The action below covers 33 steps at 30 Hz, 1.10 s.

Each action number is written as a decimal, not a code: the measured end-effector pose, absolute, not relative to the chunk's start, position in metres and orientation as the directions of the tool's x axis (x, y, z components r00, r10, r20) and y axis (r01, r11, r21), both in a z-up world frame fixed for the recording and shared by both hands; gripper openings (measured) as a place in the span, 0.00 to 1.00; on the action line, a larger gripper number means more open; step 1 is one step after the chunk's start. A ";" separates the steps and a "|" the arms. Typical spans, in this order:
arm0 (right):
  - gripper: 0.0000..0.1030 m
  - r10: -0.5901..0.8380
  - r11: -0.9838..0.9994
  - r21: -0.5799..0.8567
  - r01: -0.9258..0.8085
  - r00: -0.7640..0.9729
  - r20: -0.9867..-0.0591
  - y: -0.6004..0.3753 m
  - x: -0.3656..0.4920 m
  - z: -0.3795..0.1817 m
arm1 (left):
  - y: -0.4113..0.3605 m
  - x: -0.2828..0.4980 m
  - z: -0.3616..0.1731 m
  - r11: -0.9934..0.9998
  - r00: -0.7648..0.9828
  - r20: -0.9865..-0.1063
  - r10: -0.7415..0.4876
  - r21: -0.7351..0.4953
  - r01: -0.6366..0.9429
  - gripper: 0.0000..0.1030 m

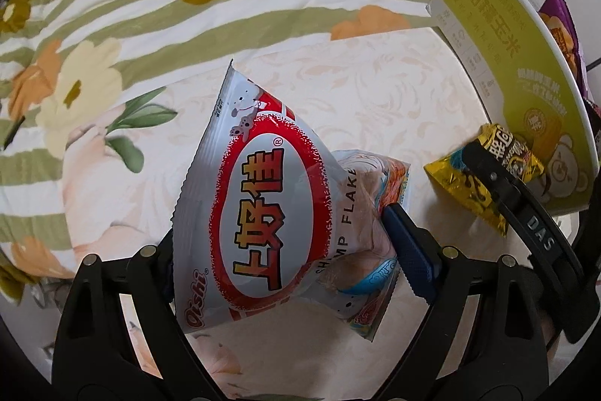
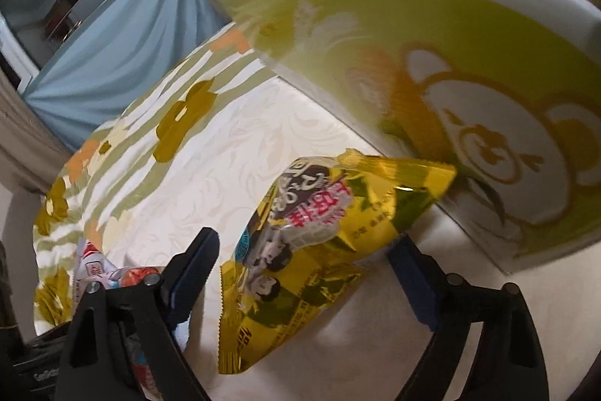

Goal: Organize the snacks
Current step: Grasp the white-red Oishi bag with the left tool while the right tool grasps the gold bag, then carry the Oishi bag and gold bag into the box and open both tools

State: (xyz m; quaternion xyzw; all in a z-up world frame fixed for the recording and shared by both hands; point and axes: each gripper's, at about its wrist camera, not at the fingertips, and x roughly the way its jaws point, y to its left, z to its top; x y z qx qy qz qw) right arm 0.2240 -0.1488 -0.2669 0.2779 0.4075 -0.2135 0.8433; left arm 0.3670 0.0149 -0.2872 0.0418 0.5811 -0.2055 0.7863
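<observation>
**Both grippers loaded, box waiting on the right**

Black linkage arms fill the bottom of the left wrist view, and between them the left gripper point(image 1: 280, 243) is clamped on a white-and-red Oishi shrimp flakes bag point(image 1: 263, 213). One blue finger pad point(image 1: 407, 247) presses into the bag's right side; the other is hidden behind the packet. A second, orange-and-blue printed packet point(image 1: 375, 198) sits tucked behind it, and I can't tell whether it's pinched too or just lying there.

Over on the other side, the right gripper point(image 2: 304, 265) has its blue fingers on either flank of a gold foil snack packet point(image 2: 319, 243). They look closed on it, with the packet lifted and tilted toward the green bear-print carton point(image 2: 469, 74), which stands open-topped just beyond.

My read: this is the carry-and-drop step. Next, each packet likely needs lifting above the carton's white rim, then releasing inside. The gold one is closer, so it probably goes first, and the two hands should avoid crowding that opening.

Only the left view shows the right tool and its gold packet point(image 1: 484, 175) near the carton point(image 1: 526, 77), plus a purple bag point(image 1: 563, 25) already standing inside. Only the right view gives the carton's bear face up close, the blue curtain point(image 2: 112, 47) and the window, with the floral striped bedding point(image 2: 180, 115) spread beneath.
</observation>
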 end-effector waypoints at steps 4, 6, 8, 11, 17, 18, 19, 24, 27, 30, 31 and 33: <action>0.61 -0.117 0.790 0.274 0.549 0.573 -0.811 -0.145 0.232 -0.268 | 0.014 0.364 -0.286 0.908 0.248 -0.925 -0.288 -0.182 0.376 0.75; 0.58 -0.102 0.807 0.269 0.525 0.573 -0.813 -0.144 0.234 -0.269 | 0.012 0.362 -0.283 0.907 0.257 -0.924 -0.284 -0.172 0.385 0.73; 0.54 -0.096 0.816 0.265 0.513 0.573 -0.814 -0.143 0.236 -0.268 | 0.010 0.360 -0.281 0.903 0.263 -0.922 -0.285 -0.167 0.395 0.70; 0.49 -0.084 0.834 0.262 0.486 0.581 -0.809 -0.143 0.236 -0.264 | 0.011 0.357 -0.276 0.897 0.266 -0.913 -0.308 -0.186 0.402 0.63; 0.47 -0.094 0.867 0.234 0.439 0.606 -0.790 -0.138 0.236 -0.250 | 0.014 0.354 -0.269 0.899 0.275 -0.906 -0.322 -0.201 0.390 0.57; 0.47 -0.090 0.870 0.236 0.433 0.610 -0.787 -0.138 0.234 -0.248 | 0.015 0.353 -0.267 0.899 0.279 -0.903 -0.326 -0.205 0.386 0.57; 0.47 -0.088 0.873 0.236 0.426 0.614 -0.784 -0.139 0.233 -0.245 | 0.017 0.351 -0.265 0.900 0.286 -0.898 -0.334 -0.214 0.381 0.56; 0.47 -0.080 0.894 0.226 0.388 0.633 -0.770 -0.133 0.229 -0.230 | 0.025 0.346 -0.247 0.900 0.310 -0.878 -0.365 -0.247 0.360 0.56; 0.47 -0.062 0.904 0.231 0.359 0.647 -0.760 -0.128 0.225 -0.217 | 0.027 0.340 -0.226 0.898 0.347 -0.860 -0.374 -0.243 0.366 0.56; 0.47 -0.049 0.919 0.228 0.321 0.668 -0.742 -0.124 0.217 -0.198 | 0.027 0.335 -0.203 0.894 0.378 -0.841 -0.387 -0.242 0.377 0.56; 0.47 -0.042 0.924 0.228 0.306 0.674 -0.737 -0.123 0.214 -0.190 | 0.026 0.333 -0.193 0.891 0.387 -0.833 -0.395 -0.245 0.383 0.56; 0.47 -0.026 0.931 0.232 0.282 0.683 -0.730 -0.123 0.209 -0.176 | 0.024 0.329 -0.176 0.884 0.406 -0.816 -0.411 -0.247 0.397 0.56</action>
